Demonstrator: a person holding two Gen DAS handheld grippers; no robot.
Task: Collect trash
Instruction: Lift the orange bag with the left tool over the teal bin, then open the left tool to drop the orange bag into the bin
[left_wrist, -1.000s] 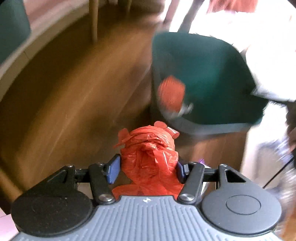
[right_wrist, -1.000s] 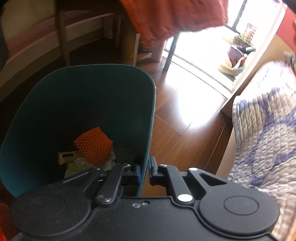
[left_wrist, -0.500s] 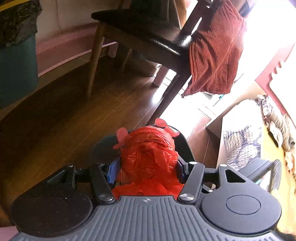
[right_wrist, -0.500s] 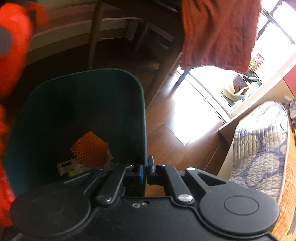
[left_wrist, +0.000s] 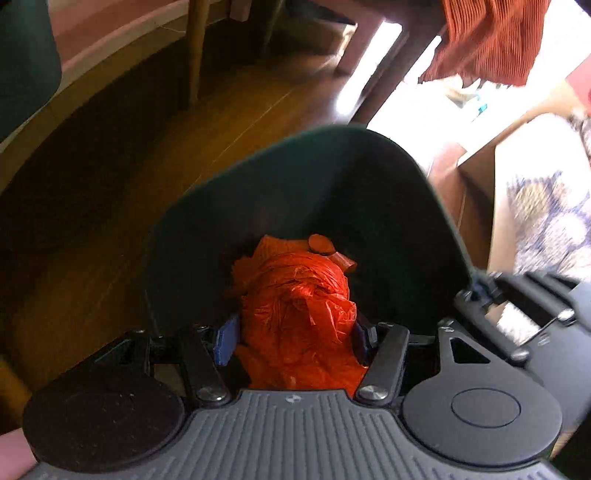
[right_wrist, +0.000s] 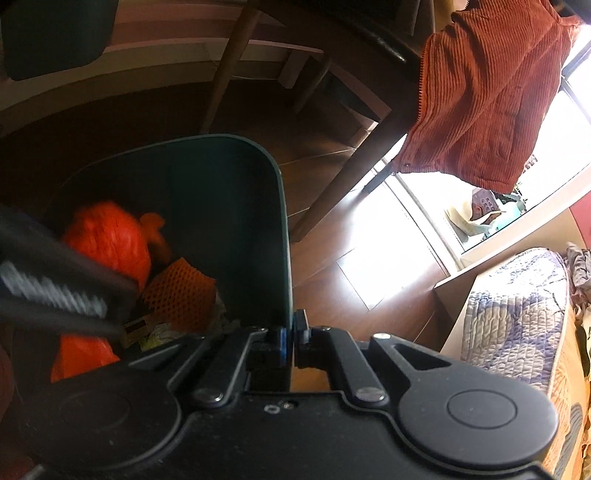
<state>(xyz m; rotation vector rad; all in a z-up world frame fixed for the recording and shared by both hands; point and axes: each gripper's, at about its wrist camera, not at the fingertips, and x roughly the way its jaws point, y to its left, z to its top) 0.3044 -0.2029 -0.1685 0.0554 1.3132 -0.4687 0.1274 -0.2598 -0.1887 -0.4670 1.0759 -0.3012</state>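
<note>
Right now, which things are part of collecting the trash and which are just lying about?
In the job: red plastic bag held by left gripper; green bin, its rim held by right gripper; orange foam net inside.

Lying about: rust corduroy jacket, chair, quilt.

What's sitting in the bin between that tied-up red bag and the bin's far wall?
In the right wrist view, an orange mesh net lies in the green bin beside the red bag, with paper scraps beneath it.

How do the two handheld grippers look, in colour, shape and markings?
The left gripper has a grey ribbed body, black round discs, black linkage arms with silver screws and blue finger pads. The right gripper has a plain black body with matching parts.
</note>
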